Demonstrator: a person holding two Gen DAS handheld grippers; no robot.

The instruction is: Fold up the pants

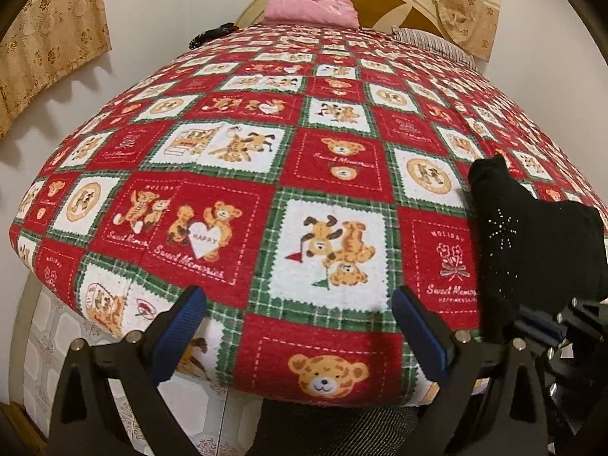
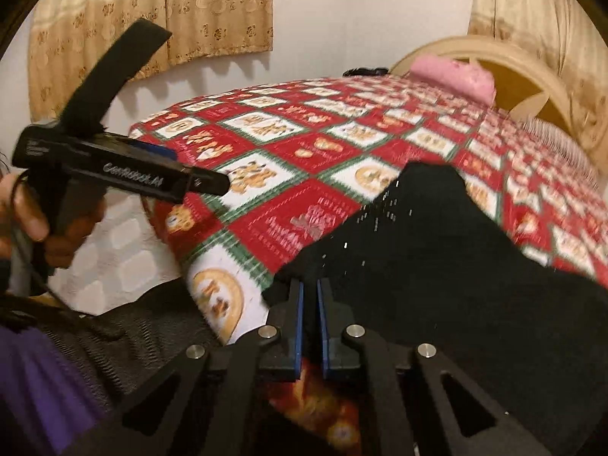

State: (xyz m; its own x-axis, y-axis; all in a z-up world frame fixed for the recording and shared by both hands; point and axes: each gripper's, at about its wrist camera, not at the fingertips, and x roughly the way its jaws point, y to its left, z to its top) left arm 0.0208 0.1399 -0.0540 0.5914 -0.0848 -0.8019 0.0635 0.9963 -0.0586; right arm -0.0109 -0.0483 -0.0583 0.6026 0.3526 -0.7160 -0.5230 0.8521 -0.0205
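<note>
Black pants (image 2: 437, 266) with small sparkling studs lie bunched on the near right part of a bed covered by a red, white and green teddy-bear blanket (image 1: 326, 159). My right gripper (image 2: 309, 285) is shut, its blue pads pinching the pants' near edge at the bed's front. In the left wrist view the pants (image 1: 532, 235) rise in a dark heap, with the right gripper (image 1: 532, 319) at their lower edge. My left gripper (image 1: 298, 296) hovers open over the blanket's near edge, with nothing between its fingers. A hand holds the left gripper (image 2: 197, 169) up at the left.
A pink pillow (image 1: 311, 9) and a striped pillow (image 1: 433, 43) lie by the cream headboard (image 2: 532, 72). A small dark item (image 1: 212, 34) sits at the far left corner. Tiled floor (image 1: 57, 323) runs left of the bed. Patterned curtains (image 2: 152, 19) hang on the wall.
</note>
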